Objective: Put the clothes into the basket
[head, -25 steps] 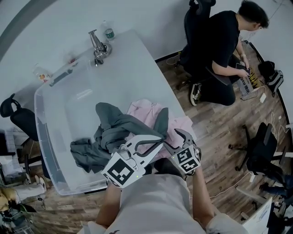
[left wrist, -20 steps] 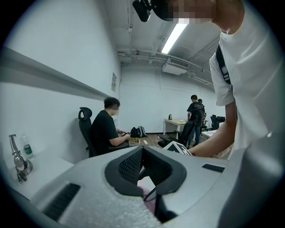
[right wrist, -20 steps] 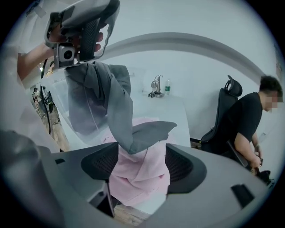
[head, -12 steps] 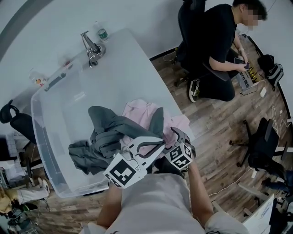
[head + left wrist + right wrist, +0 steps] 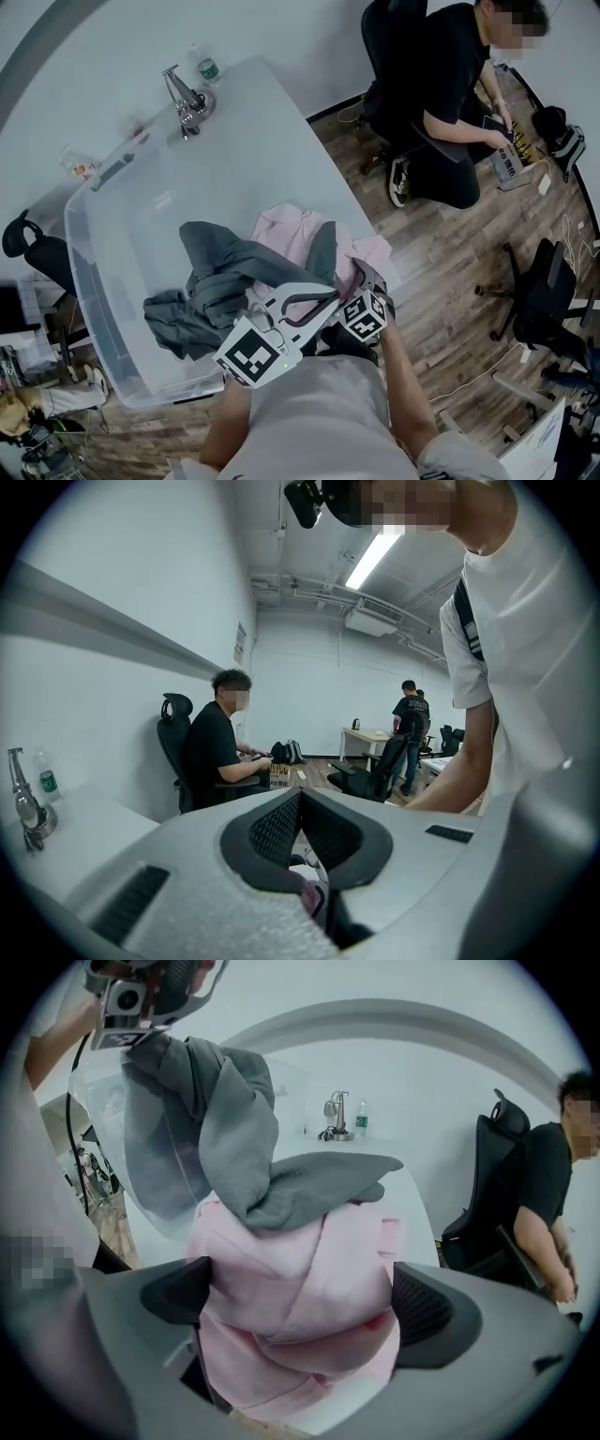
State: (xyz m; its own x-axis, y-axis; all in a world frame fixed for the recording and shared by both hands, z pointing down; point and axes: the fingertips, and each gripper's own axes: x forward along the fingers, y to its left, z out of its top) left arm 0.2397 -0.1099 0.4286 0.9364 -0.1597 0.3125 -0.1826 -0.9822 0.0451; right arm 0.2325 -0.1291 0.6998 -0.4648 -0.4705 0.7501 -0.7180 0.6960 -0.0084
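- One white table (image 5: 309, 159), wood floor (image 5: 450, 272), one seated person (image 5: 450, 66).
- One clear basket (image 5: 89, 281); grey clothes (image 5: 230, 258) hang over its rim, and one pink top (image 5: 291, 230) lies beside it.
- The left gripper (image 5: 300, 794) has its jaws pinching the grey clothes; the right gripper (image 5: 305, 1302) has its jaws, just spreading, either side of the pink top.

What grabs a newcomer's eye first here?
The big clear bin on the white table, with a grey garment spilling over its rim. Beside it on the table lies a pink garment; the right gripper, whose jaws have just been opening, stands wide open around it. A person in black sits hunched at the head view's upper right.
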